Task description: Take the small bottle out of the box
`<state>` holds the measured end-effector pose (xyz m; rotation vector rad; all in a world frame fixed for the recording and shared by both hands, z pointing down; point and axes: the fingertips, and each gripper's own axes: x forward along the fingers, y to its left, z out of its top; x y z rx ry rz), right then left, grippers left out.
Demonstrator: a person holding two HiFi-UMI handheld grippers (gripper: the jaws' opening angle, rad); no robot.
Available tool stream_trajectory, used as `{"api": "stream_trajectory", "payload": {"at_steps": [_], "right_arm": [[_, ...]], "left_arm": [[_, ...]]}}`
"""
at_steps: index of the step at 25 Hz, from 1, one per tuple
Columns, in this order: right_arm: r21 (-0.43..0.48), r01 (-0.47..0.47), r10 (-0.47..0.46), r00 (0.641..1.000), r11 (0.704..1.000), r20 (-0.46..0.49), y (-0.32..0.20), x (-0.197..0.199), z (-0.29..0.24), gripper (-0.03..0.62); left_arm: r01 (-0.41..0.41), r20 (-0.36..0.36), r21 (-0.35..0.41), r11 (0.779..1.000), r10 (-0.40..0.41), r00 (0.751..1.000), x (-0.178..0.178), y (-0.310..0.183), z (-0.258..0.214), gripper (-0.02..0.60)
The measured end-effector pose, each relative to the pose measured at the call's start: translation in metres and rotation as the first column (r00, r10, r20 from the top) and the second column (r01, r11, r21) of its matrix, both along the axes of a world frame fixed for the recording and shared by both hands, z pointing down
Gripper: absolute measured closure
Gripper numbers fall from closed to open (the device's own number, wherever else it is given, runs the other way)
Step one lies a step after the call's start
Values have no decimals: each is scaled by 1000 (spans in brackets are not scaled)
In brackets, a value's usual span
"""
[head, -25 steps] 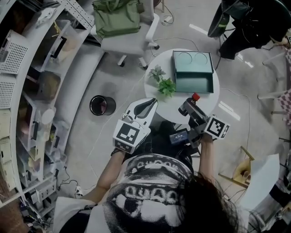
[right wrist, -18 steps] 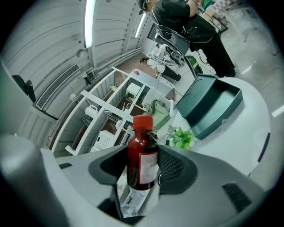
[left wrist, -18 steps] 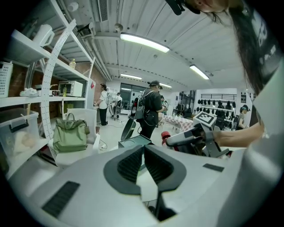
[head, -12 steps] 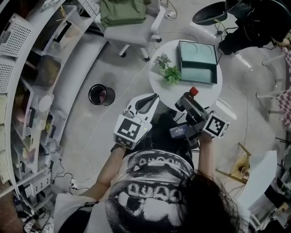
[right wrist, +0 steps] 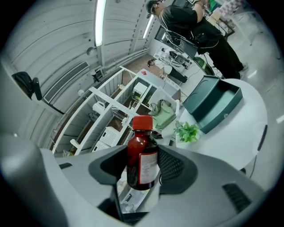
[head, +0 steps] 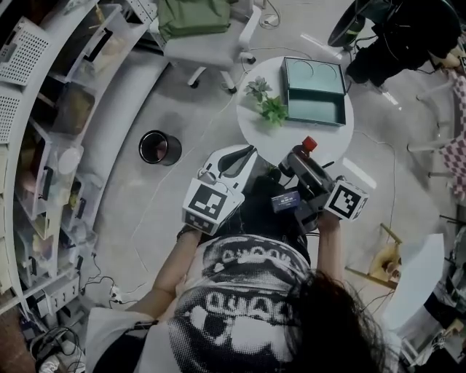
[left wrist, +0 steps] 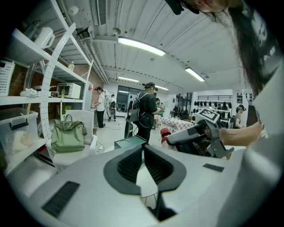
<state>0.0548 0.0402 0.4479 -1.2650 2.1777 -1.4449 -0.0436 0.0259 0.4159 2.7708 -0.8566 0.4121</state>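
The small bottle is dark red with a red cap and a white label. My right gripper is shut on its body, and it stands upright between the pads. In the head view the bottle hangs over the near edge of the round white table, with the right gripper behind it. The teal box lies open on the table with its lid folded back, and it also shows as the box. My left gripper is off the table's left edge, shut on nothing, tips touching.
A small green plant sits on the table left of the box. A black bin stands on the floor to the left. An office chair with a green bag is beyond the table. White shelving curves along the left. A person stands at far right.
The right gripper has drawn the bottle a little farther from the box, toward me. The left gripper has kept its place and stays shut.
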Motion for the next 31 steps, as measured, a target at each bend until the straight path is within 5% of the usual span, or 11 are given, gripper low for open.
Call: {"api": "stream_trajectory", "payload": {"at_steps": [31], "right_arm": [[5,-2,2,1000,1000,-19,6,-1,-3,377]], "left_arm": [[-25,15,-6,1000,25,1000,-3,10,2,558]]}}
